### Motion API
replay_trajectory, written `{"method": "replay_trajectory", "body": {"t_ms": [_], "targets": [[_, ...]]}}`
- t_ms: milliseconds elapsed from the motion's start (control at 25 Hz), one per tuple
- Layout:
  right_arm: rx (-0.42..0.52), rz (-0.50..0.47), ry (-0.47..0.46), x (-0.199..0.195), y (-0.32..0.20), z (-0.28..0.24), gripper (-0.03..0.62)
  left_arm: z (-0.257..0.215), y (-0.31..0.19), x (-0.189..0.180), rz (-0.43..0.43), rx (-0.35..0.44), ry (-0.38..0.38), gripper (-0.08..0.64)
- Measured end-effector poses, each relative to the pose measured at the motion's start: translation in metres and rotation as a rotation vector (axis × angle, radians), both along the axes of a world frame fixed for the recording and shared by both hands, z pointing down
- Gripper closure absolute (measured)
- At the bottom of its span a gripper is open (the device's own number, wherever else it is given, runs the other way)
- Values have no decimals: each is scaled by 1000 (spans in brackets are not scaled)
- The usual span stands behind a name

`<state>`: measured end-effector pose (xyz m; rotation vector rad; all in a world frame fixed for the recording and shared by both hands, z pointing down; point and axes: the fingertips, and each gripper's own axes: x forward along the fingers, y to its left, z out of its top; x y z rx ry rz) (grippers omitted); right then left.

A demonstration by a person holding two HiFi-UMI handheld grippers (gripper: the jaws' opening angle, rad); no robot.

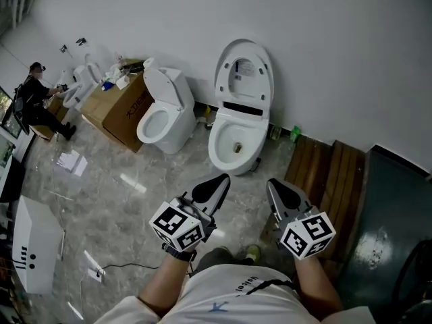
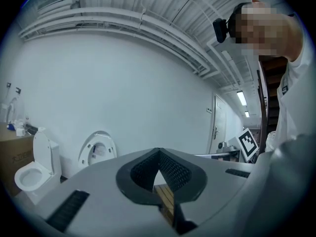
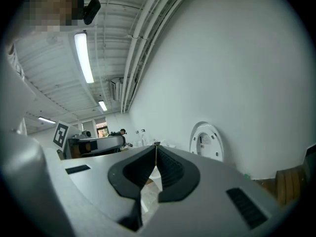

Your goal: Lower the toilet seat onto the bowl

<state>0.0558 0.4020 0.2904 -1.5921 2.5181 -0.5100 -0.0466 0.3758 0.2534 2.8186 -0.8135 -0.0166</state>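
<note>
- Toilet seat point(image 1: 244, 73) stands raised, leaning back on the far wall above its bowl point(image 1: 216, 150). It's at the centre of the head view, on the far side from the person, and not yet lowered.
- Seat's long axis runs up-down. Hinge is at the low end by the bowl's far rim, free edge at the top. So, as I judge it, the seat must swing toward the near side and down onto the rim.
- Left gripper point(image 1: 223, 179): fingers point(image 2: 140, 169) pressed tog. at the tips, nothing btwn them — empty.
- Right gripper point(image 1: 271, 181): fingers point(image 3: 173, 171) likewise meet at the tips, empty.
- Both hang on the near side of the bowl, well apart from the seat and pointing roughly toward it. The seat lies ahead of and above both.
- Left gripper sits nearly in line w/ the bowl's mid-line. Right gripper is off to the right, nearer the wooden slats point(image 1: 320, 167). Neither is clearly closer in depth, but the left has the straighter line, so it's prob. the better one to reach the top edge.
- In the left gripper view the seat point(image 2: 98, 149) shows left of the fingertips. In the right gripper view the seat point(image 3: 206, 141) shows right of them — each would need to turn in toward it.
- A 2nd toilet point(image 1: 162, 113) stands to the left by a cardboard box point(image 1: 121, 110). Both grippers aim at the centre one, so I take that as the target.
</note>
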Motion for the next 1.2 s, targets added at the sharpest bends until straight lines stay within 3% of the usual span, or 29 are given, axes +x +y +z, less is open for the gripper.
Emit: {"method": "replay_trajectory", "body": {"t_ms": [480, 840, 1200], "targets": [[-42, 15, -7, 5, -51, 15, 575, 16, -62, -5, -17, -16, -12, 551], [-77, 89, -9, -4, -168, 26, 575, 37, -186, -15, 48, -34, 7, 551], [-86, 118, 2, -45, -284, 26, 575, 47, -308, -25, 135, 22, -69, 551]]}}
